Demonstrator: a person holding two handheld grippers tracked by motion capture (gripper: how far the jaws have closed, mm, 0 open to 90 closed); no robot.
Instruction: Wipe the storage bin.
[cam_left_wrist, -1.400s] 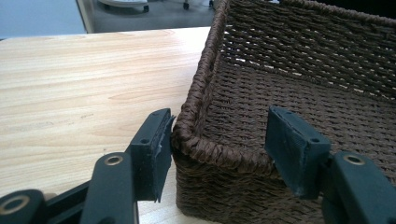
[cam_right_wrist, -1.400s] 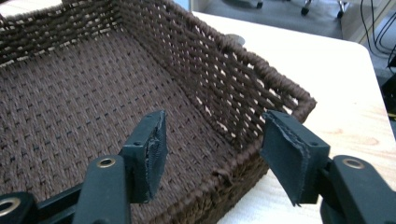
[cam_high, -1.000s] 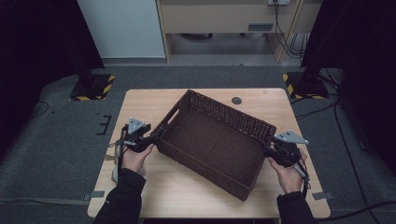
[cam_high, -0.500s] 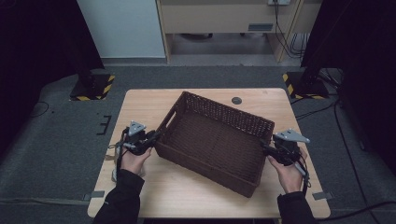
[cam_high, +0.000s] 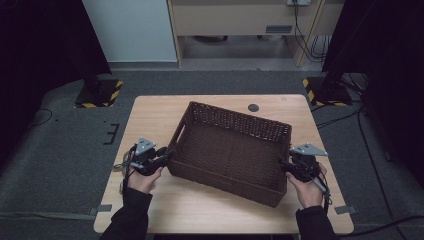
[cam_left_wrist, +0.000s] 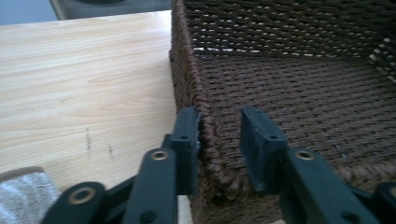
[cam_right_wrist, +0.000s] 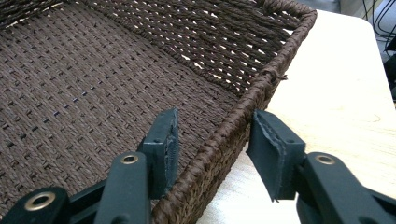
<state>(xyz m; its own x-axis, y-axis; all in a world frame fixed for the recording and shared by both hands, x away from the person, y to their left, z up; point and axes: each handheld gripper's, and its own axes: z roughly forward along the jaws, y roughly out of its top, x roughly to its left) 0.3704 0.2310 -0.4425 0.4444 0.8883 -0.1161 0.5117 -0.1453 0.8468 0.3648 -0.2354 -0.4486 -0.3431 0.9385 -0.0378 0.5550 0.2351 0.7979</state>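
Basket (cam_high: 232, 147) shifted table-center | left hand-held gripper (cam_left_wrist: 219, 135) reopening, straddling rim | right hand-held gripper (cam_right_wrist: 212, 140) closing, rim ungripped

No readable text, label, brand, number or sign anywhere.

The basket (cam_high: 232, 145) has slid toward the person, both grippers' fingers loosening.

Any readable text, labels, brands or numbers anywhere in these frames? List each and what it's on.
None readable: the wicker basket, wooden table and both grippers carry no print.
Small panel on the cabinet behind: too small and blurred to tell.
Yellow-black hazard stripes on the stand bases: a marking, no words.
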